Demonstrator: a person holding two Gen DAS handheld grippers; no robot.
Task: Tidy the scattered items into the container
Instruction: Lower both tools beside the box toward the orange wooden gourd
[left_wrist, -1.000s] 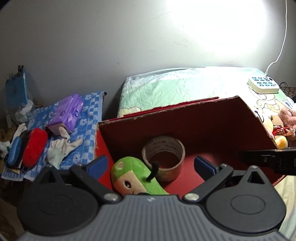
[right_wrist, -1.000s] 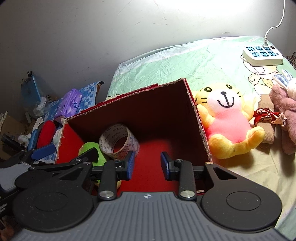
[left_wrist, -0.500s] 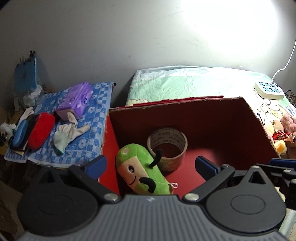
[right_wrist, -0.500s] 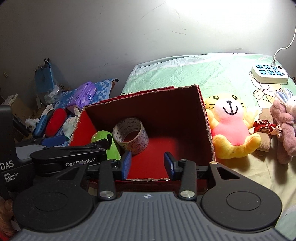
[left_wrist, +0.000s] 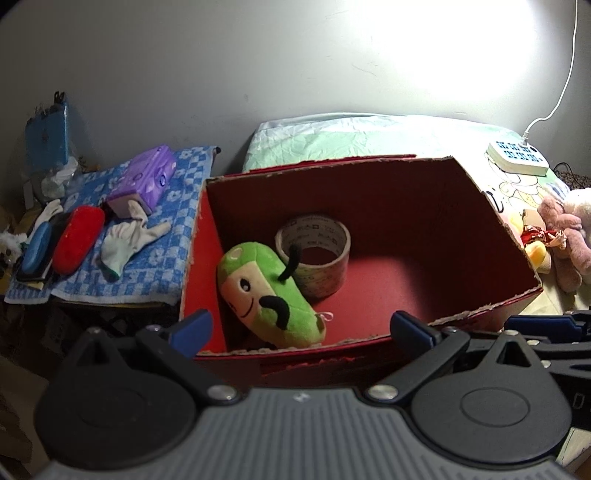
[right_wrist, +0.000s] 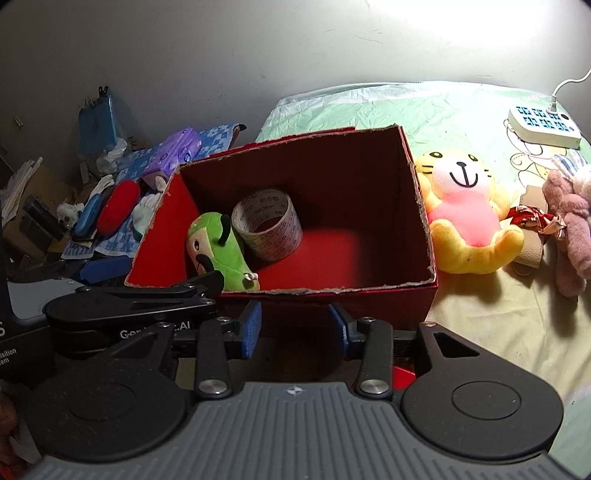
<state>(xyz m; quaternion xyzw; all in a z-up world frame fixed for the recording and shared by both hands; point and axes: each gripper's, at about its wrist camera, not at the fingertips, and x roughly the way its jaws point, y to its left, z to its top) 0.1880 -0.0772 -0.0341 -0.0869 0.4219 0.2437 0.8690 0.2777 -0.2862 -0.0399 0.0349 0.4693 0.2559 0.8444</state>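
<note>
The left gripper (left_wrist: 301, 326) hangs with its blue-padded jaws wide apart and nothing between them, just before the near wall of the red cardboard box (left_wrist: 369, 341). The right gripper (right_wrist: 295, 328) holds its jaws apart too, but more narrowly, and it is empty as well. Compared with a second ago, both grippers have drawn back and up from over the box – the near rim, before hidden under the fingers, is now fully in view.

Inside, the green plush toy with a face (left_wrist: 267, 291) lies in the left front corner, touching the roll of beige packing tape (left_wrist: 314, 254) behind it. In my judgement this means one deposit is finished and the next pick can begin.

The yellow and pink plush tiger (right_wrist: 467, 218) sits just beside the right wall of the box, and a mauve plush animal (right_wrist: 570, 225) lies further right on the pale bedsheet (right_wrist: 498, 332). The right half of the box floor is free, and the torn rim edges – rough cardboard – should be passed from above.
</note>
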